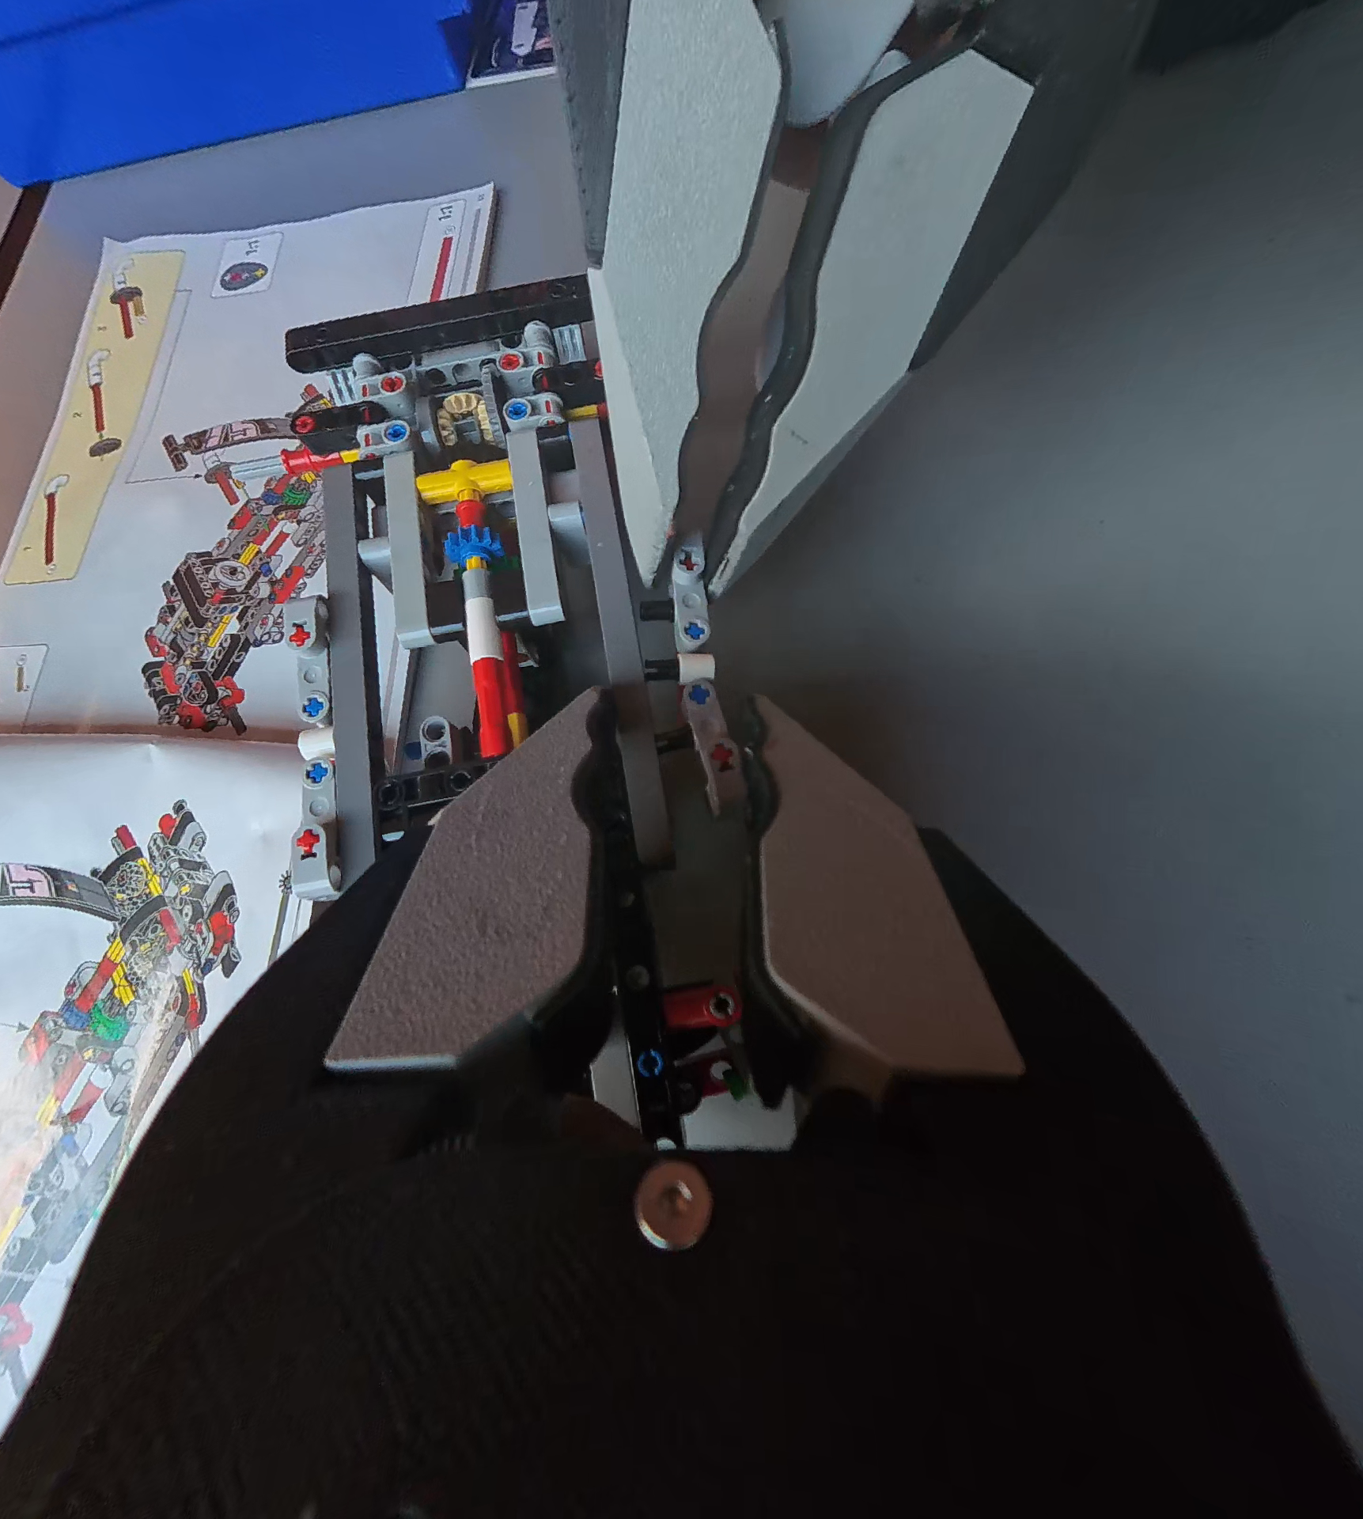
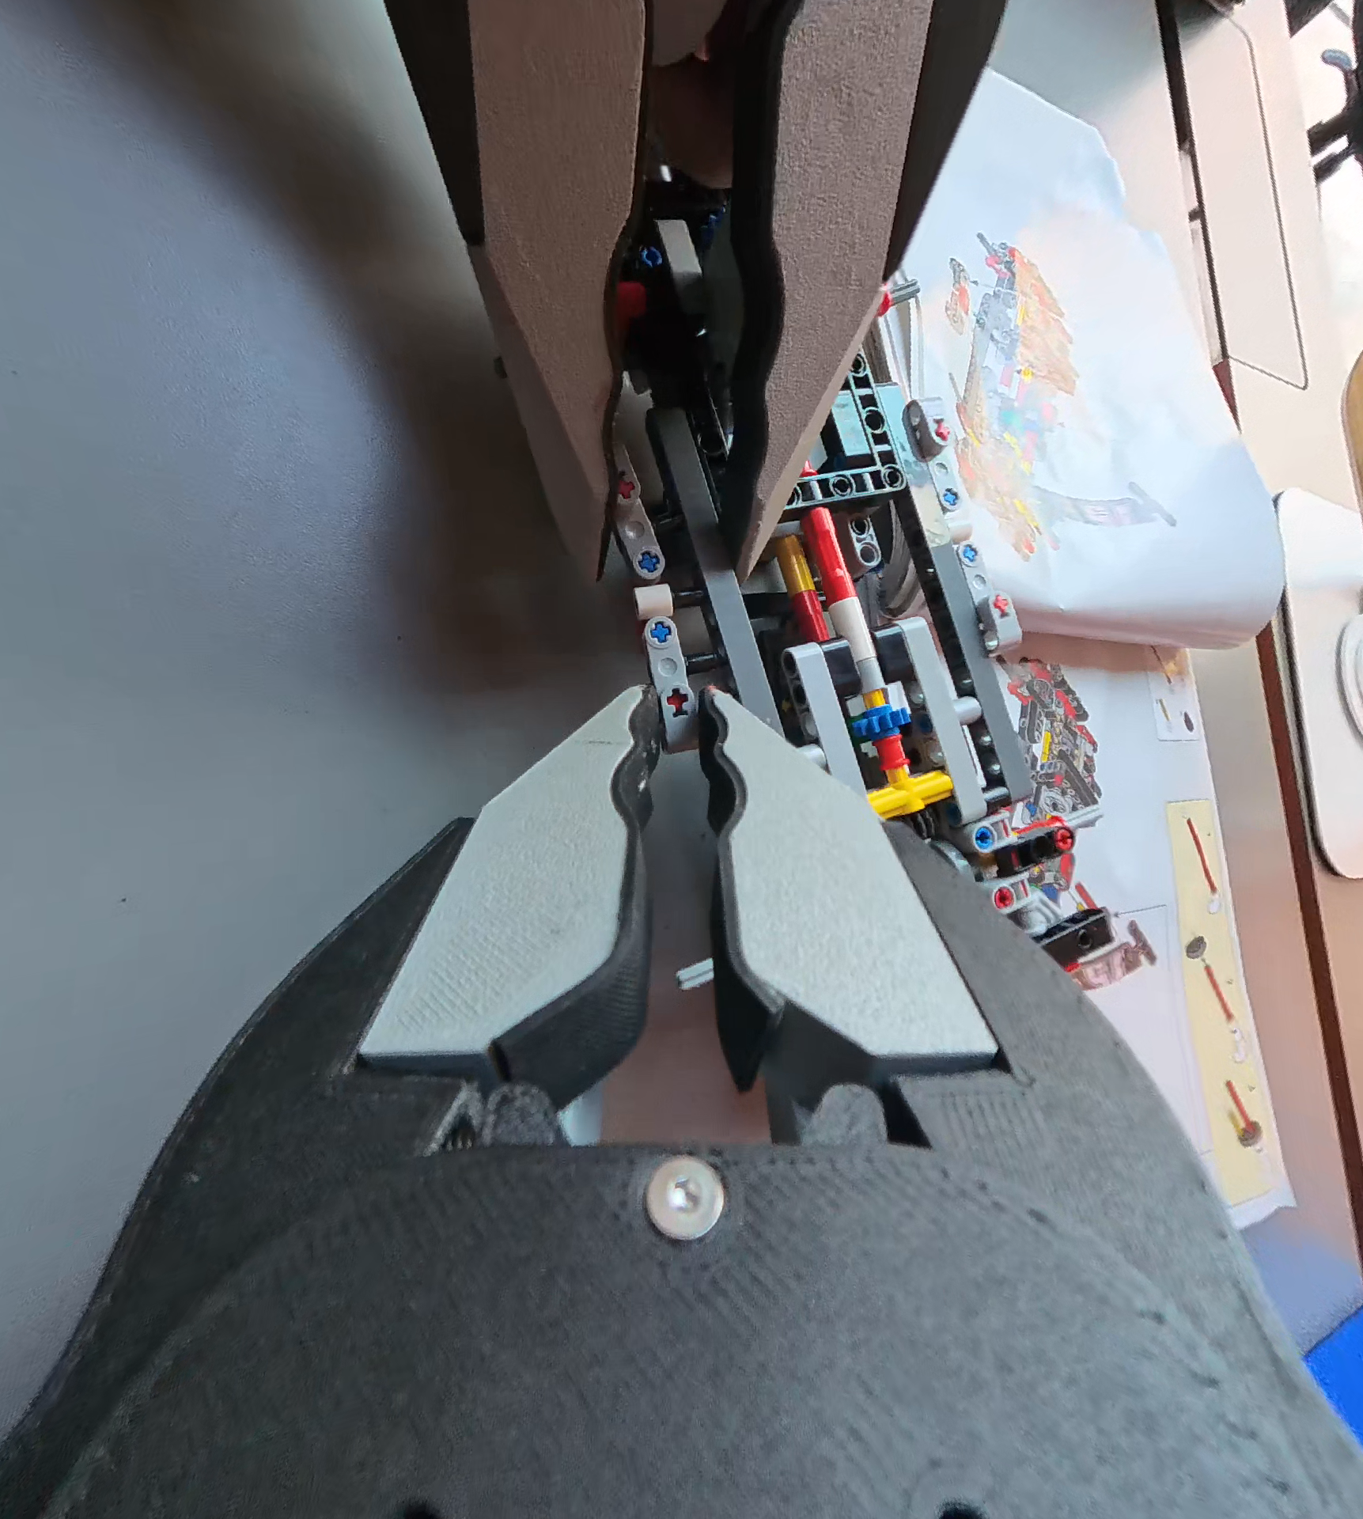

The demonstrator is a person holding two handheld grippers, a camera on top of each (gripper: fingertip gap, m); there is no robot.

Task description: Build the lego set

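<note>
You are at a grey desk [image 1: 1154, 575] for building toy models. A half-built brick model [image 1: 464, 526] stands on open picture instructions [image 1: 127, 493], with a blue box [image 1: 168, 74] nearby.

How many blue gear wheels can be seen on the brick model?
1. The blue gear sits on the central shaft of the brick model, between the yellow cross piece and the white-and-red shaft section. Others may be hidden inside the frame.
</note>
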